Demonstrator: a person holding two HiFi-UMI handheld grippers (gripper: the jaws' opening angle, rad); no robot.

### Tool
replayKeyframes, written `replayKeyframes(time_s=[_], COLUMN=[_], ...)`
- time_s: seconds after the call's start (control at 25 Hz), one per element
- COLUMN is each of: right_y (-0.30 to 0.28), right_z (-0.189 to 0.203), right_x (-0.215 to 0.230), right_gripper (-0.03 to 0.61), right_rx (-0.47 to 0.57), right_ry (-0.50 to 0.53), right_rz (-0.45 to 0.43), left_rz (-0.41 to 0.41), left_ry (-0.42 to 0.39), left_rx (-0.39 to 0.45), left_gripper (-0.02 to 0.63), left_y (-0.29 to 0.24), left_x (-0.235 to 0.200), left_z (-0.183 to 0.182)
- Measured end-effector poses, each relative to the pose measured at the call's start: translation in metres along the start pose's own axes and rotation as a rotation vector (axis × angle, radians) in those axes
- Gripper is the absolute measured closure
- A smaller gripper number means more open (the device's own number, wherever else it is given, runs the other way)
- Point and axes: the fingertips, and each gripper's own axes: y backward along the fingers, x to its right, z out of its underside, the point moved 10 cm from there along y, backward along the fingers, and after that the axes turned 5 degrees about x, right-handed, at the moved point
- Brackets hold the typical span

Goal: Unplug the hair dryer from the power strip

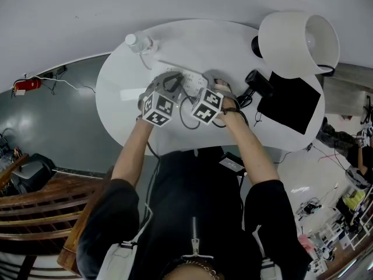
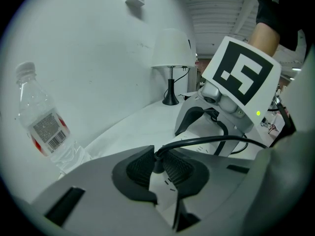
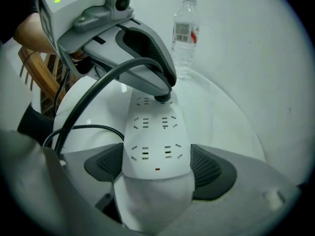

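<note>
The white power strip [image 3: 155, 132] lies on the white oval table [image 1: 116, 80]. My right gripper [image 3: 156, 165] is shut on the strip's near end, with a dark pad against each long side. My left gripper [image 2: 156, 167] is shut on the hair dryer's black plug [image 2: 156, 164], which sits in a socket at the strip's far end [image 3: 161, 98]. The plug's black cord [image 2: 211, 141] runs off to the right. The black hair dryer [image 1: 259, 83] lies on the table to the right of both grippers. In the head view the left gripper [image 1: 171, 81] and right gripper [image 1: 199, 90] stand side by side over the strip.
A clear water bottle [image 1: 139, 42] stands at the table's far left, close behind the strip. A white-shaded lamp [image 1: 297, 43] and a black flat pad [image 1: 290, 102] occupy the right side. Loose black cable [image 1: 187, 121] loops near the table's front edge.
</note>
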Motion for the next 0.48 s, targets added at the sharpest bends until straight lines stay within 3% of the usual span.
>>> replayKeyframes(time_s=[0.16, 0.48], right_y=[0.0001, 0.0017], right_z=[0.0000, -0.0029], right_x=[0.0002, 0.0006], right_gripper=[0.167, 0.166], right_rx=[0.003, 0.001], right_ry=[0.003, 0.004], right_rz=[0.007, 0.007], left_rz=[0.009, 0.000], left_ry=[0.046, 0.008], left_rx=[0.007, 0.007], left_gripper=[0.558, 0.558], left_y=[-0.0002, 0.0024], left_x=[-0.0036, -0.0013], left_z=[-0.0006, -0.0013])
